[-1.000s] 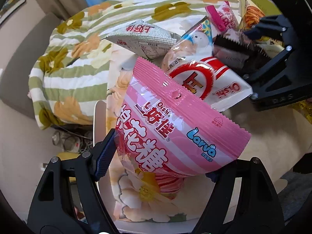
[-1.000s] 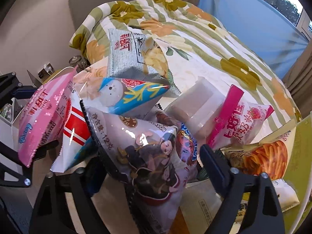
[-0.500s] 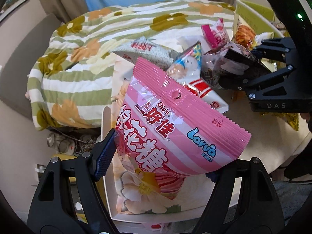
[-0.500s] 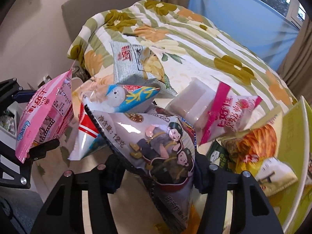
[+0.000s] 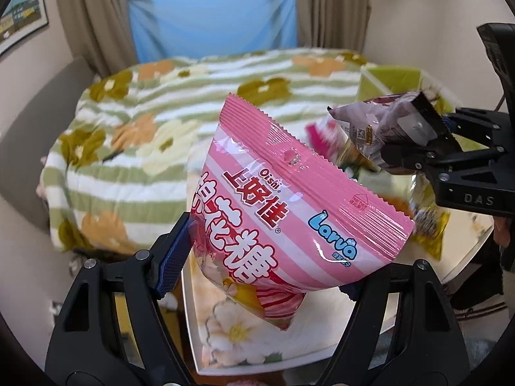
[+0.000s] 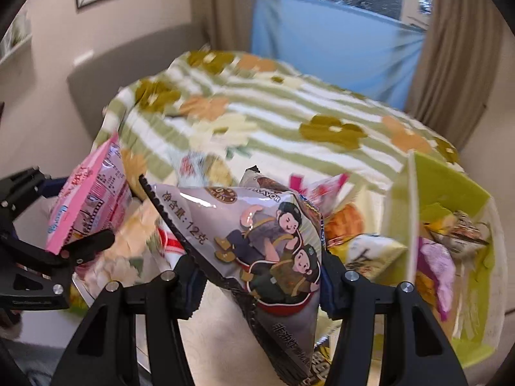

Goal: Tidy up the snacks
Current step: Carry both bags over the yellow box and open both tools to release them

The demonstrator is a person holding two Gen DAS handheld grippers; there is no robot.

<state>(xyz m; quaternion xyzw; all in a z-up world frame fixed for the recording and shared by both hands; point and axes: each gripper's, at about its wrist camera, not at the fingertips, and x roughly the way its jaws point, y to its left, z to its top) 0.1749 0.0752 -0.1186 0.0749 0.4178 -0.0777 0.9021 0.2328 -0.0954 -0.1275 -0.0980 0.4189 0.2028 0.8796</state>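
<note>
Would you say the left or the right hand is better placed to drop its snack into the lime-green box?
Probably the right: its gripper, clamping the grey cartoon-printed packet, is beside the lime-green box; the left gripper with the pink packet is farther.

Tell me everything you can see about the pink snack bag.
The pink snack bag is a glossy plastic pouch with pink and white stripes, red Chinese lettering, a blue "Larva" logo, a crimped zigzag top seal and a small hang hole. It looks puffy and unopened. The left gripper pinches its lower part, holding it tilted in the air above the floral table. Its back carries small printed text.
</note>
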